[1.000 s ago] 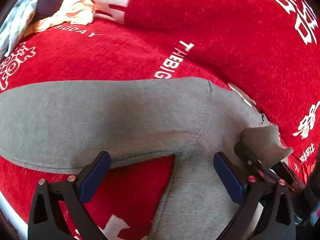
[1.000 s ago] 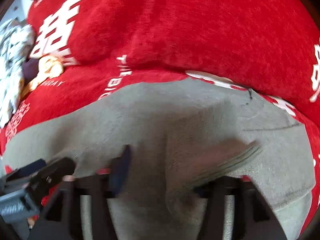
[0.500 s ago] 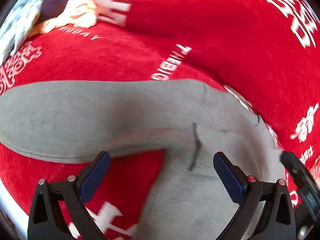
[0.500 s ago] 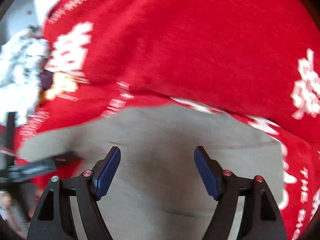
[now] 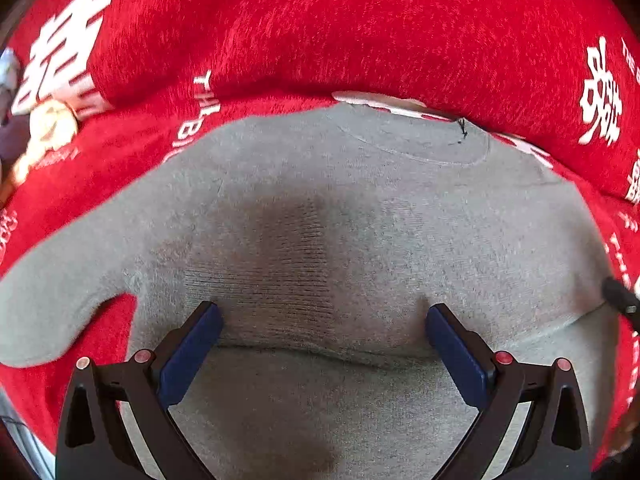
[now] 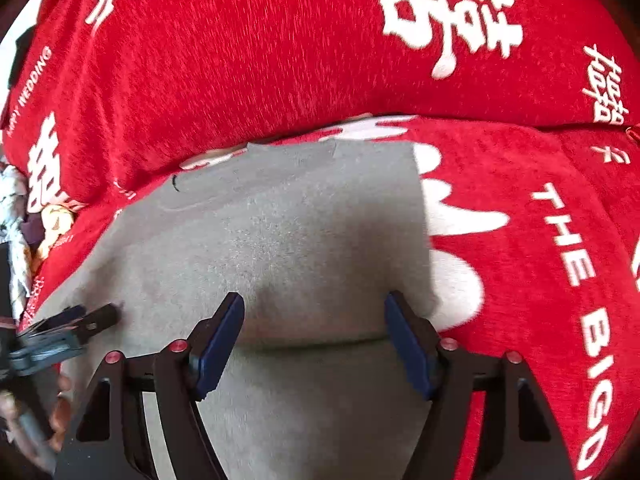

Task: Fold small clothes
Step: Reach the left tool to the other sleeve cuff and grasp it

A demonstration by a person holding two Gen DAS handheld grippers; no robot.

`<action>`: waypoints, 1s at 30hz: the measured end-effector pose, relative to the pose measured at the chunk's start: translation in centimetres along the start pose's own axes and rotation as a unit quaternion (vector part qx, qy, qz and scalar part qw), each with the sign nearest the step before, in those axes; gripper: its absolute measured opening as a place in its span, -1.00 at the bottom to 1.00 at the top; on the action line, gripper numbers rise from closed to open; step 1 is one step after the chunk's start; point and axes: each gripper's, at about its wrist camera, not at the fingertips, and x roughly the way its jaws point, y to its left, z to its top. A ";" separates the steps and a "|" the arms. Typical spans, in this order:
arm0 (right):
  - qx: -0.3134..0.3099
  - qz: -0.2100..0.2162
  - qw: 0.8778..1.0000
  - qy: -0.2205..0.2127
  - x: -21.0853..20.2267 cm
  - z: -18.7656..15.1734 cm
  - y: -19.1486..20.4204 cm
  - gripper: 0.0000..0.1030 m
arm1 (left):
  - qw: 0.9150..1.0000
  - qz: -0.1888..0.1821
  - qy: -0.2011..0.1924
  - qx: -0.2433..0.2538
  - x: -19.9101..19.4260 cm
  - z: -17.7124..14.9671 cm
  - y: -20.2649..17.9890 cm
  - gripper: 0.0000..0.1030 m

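A small grey sweater [image 5: 360, 208] lies flat on a red cloth with white lettering; it also shows in the right wrist view [image 6: 280, 232]. One sleeve is folded across its body, the ribbed cuff [image 5: 288, 264] lying in the middle. Another sleeve [image 5: 52, 292] sticks out at the left. My left gripper [image 5: 324, 340] is open and empty just above the sweater's middle. My right gripper [image 6: 316, 336] is open and empty over the sweater's right part, near its straight right edge. The left gripper's tip shows in the right wrist view [image 6: 92, 318].
The red cloth [image 6: 540, 240] covers the seat and a raised red cushion [image 5: 360, 32] directly behind the sweater. A heap of other small clothes [image 5: 44, 132] lies at the far left, also seen in the right wrist view [image 6: 36, 224].
The right gripper let go of the sleeve cuff, which now lies folded across the sweater's body. Both grippers moved right over the sweater; the left one now faces the folded cuff.
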 end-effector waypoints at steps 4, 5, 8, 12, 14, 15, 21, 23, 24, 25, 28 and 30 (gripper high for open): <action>-0.052 -0.020 0.998 -0.016 -1.2 -0.7 1.5 0.50 | 1.000 -0.002 -0.001 -0.013 -0.3 0.0 -0.1 1.00; -0.057 -0.014 0.998 -0.016 -1.3 -0.9 1.7 0.50 | 1.000 0.004 0.001 -0.011 -0.2 0.0 -0.2 1.00; -0.073 -0.020 0.997 -0.025 -0.9 -1.0 2.8 0.52 | 1.000 0.024 0.005 0.012 0.1 -0.2 -0.9 1.00; -0.092 -0.055 0.994 0.025 2.3 -0.8 3.7 0.52 | 0.999 0.007 -0.001 -0.041 -1.8 -0.7 1.7 1.00; -0.094 -0.067 0.993 0.023 1.9 -0.5 4.4 0.52 | 0.996 0.011 -0.022 -0.083 -3.4 -1.9 4.4 1.00; -0.088 -0.063 0.994 0.020 1.6 -0.4 4.5 0.52 | 0.994 0.011 -0.030 -0.104 -3.9 -2.4 5.8 1.00; -0.087 -0.034 0.996 -0.011 -0.1 -1.6 6.9 0.52 | 0.954 0.040 -0.071 -0.290 -6.7 -7.9 17.1 1.00; -0.094 -0.027 0.995 -0.007 0.3 -2.1 8.2 0.52 | 0.932 0.059 -0.090 -0.346 -7.5 -9.9 21.2 1.00; -0.099 -0.025 0.995 -0.004 0.4 -2.3 8.9 0.52 | 0.921 0.066 -0.096 -0.372 -7.7 -10.7 23.2 1.00; -0.107 -0.022 0.994 -0.002 0.4 -2.8 9.7 0.52 | 0.912 0.071 -0.099 -0.392 -7.8 -11.4 24.7 1.00; -0.125 -0.019 0.992 0.003 0.5 -3.3 11.5 0.52 | 0.876 0.104 -0.126 -0.454 -8.6 -13.8 29.7 1.00; -0.134 -0.016 0.991 0.004 0.5 -3.6 12.5 0.52 | 0.864 0.131 -0.116 -0.472 -7.8 -14.5 32.4 1.00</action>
